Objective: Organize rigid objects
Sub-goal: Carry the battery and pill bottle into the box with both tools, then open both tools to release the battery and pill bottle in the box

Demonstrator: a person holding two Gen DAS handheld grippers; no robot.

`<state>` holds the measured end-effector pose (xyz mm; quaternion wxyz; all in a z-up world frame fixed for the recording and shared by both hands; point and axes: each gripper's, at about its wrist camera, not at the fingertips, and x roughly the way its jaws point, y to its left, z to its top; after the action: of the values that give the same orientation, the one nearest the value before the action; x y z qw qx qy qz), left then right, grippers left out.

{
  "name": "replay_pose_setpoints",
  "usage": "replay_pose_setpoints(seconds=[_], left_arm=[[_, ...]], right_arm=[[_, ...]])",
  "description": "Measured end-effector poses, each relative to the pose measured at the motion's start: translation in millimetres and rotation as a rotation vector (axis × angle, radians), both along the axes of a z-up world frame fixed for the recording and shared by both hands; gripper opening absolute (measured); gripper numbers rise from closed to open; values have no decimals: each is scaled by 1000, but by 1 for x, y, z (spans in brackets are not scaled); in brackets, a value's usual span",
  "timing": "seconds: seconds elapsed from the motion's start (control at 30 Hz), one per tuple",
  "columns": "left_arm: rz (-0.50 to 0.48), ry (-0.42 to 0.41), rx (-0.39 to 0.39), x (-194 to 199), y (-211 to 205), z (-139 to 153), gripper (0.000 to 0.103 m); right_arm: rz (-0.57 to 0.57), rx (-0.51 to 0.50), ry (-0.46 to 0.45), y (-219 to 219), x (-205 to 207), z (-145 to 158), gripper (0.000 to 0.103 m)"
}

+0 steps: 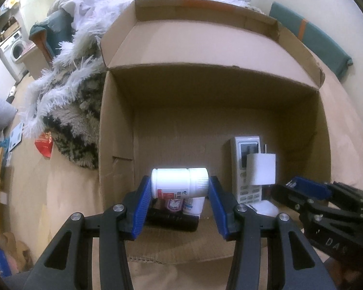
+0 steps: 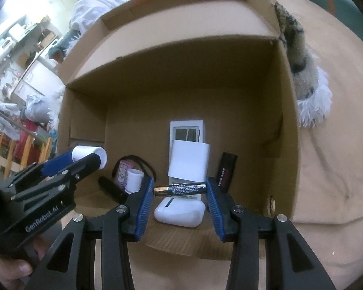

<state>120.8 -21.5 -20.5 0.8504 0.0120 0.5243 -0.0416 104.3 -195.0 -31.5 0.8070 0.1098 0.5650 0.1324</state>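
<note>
In the left wrist view, the left gripper (image 1: 179, 188) fills the lower middle of the frame, and its blue jaws pinch a white pill bottle (image 1: 179, 183) held sideways, cap end against the right-hand jaw. The bottle hangs over the open cardboard box (image 1: 116, 125), which takes up the centre of the frame with its far flap folded up at the top. Just below the bottle, on the box floor, lie a smaller white bottle with a pink label (image 1: 184, 204) and a dark cylindrical object (image 1: 171, 220). To the right of centre a white remote control (image 1: 246, 166) lies on the floor of the box with a white charger block (image 1: 262, 169) on top of it. A shaggy white and grey throw (image 1: 67, 101) is bunched at the left of the box.

In the right wrist view, the right gripper (image 2: 180, 189) sits in the lower middle, its jaws pinching 1 black and gold battery (image 2: 180, 189) end to end, level across the gap. Directly beneath it a white earbud case (image 2: 179, 212) rests on the box floor, touching the lower end of the remote. A black rectangular object (image 2: 226, 171) leans just right of the remote. At the left of this frame the left gripper reaches into the box with its bottle, and a hand (image 2: 9, 274) shows in the lower left corner. The box stands on a tan bed cover (image 2: 331, 169) at the right.
</note>
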Motion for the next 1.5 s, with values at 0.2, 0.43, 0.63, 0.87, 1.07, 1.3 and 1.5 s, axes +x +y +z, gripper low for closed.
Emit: replay_pose_setpoints(seconds=[0.2, 0.43, 0.63, 0.87, 1.07, 1.3, 1.5], left_arm=[[-16, 31, 4, -1, -1, -10, 43], [-19, 64, 16, -2, -5, -21, 43], [-33, 78, 27, -2, -13, -26, 43], [-17, 84, 31, -1, -10, -25, 46], [-21, 48, 40, -4, -13, -13, 66], [-1, 78, 40, -1, -9, -10, 68], [4, 71, 36, 0, -5, -4, 68]], right_arm=[[-7, -23, 31, 0, 5, -7, 46], [-16, -36, 38, 1, 6, -9, 46], [-26, -39, 33, 0, 7, -9, 46], [-57, -15, -25, -5, 7, 1, 46], [-83, 16, -57, -10, 8, 9, 70], [-109, 36, -86, -15, 11, 15, 84], [-105, 47, -79, -15, 11, 15, 84]])
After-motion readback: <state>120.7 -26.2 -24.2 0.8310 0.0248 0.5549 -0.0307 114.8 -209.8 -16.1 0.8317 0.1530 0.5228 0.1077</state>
